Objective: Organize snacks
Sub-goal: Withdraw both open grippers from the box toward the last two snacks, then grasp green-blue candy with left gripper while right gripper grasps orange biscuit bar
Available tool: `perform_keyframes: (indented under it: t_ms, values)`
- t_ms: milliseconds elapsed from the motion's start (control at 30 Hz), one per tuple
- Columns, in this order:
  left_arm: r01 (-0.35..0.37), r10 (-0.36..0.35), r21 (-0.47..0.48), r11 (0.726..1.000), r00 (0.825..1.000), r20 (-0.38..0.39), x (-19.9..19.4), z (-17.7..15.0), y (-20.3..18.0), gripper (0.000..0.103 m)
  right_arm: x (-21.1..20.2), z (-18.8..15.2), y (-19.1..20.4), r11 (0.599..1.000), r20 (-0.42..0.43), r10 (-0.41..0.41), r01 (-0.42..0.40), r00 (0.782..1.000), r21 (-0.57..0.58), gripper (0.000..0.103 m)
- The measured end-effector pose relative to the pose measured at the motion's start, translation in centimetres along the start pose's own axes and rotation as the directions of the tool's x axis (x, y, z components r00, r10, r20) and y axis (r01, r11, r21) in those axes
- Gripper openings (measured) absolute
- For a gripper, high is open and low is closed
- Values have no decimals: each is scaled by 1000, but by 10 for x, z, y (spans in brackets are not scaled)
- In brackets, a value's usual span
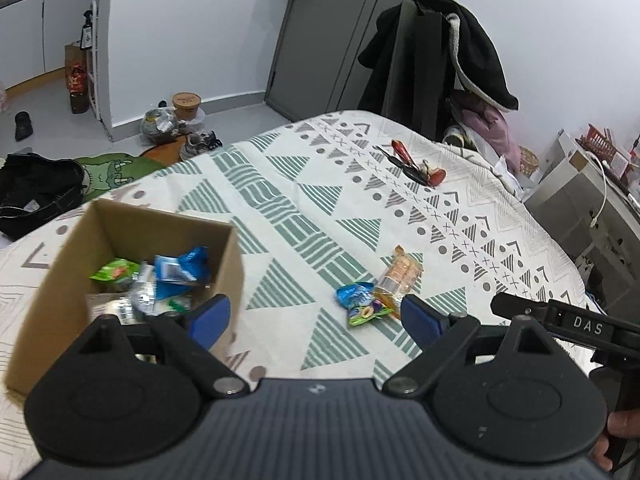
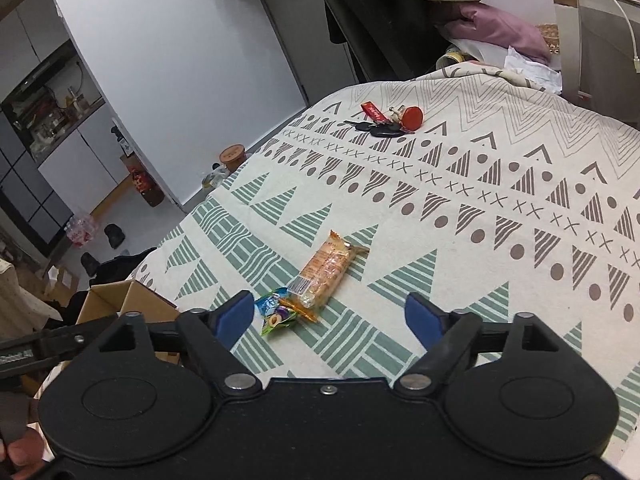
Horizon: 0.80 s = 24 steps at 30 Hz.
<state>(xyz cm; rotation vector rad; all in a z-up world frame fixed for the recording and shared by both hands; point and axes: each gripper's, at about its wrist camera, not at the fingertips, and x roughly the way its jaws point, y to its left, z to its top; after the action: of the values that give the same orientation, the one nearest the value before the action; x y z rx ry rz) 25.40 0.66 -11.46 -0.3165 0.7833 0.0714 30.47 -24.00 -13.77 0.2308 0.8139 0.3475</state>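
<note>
The left gripper (image 1: 316, 318) stands wide open with nothing between its blue pads (image 1: 210, 320); its lower body fills the near edge of its own view and hides the bedspread (image 1: 320, 208) beneath. To its left sits an open cardboard box (image 1: 124, 236), holding several snack packets (image 1: 160, 276) in a blurred heap; their labels cannot be read. The right gripper (image 2: 332, 318) is likewise spread wide and empty; two snacks lie just beyond its fingertips, nearer the left pad; an orange wrapped bar (image 2: 326, 270) overlaps a small blue-and-green pouch (image 2: 278, 314). Far off on the bedspread rests a bunch of keys with red tags (image 2: 384, 122); only a corner of the box shows in the right view.
</note>
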Motion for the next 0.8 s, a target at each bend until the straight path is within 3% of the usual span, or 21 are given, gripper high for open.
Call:
perform_keyframes:
  t_ms: [200, 633, 800]
  values:
    - [10, -10, -7, 1000, 1000, -22, 30, -2, -11, 91, 12, 1, -12, 999, 5, 22, -22, 1000, 46, 103]
    - [31, -37, -67, 997, 994, -103, 100, -7, -19, 88, 50, 8, -21, 989, -39, 45, -39, 998, 145, 102]
    - [47, -57, -89, 995, 991, -117, 123, -8, -22, 80, 69, 12, -18, 984, -56, 59, -49, 997, 169, 89]
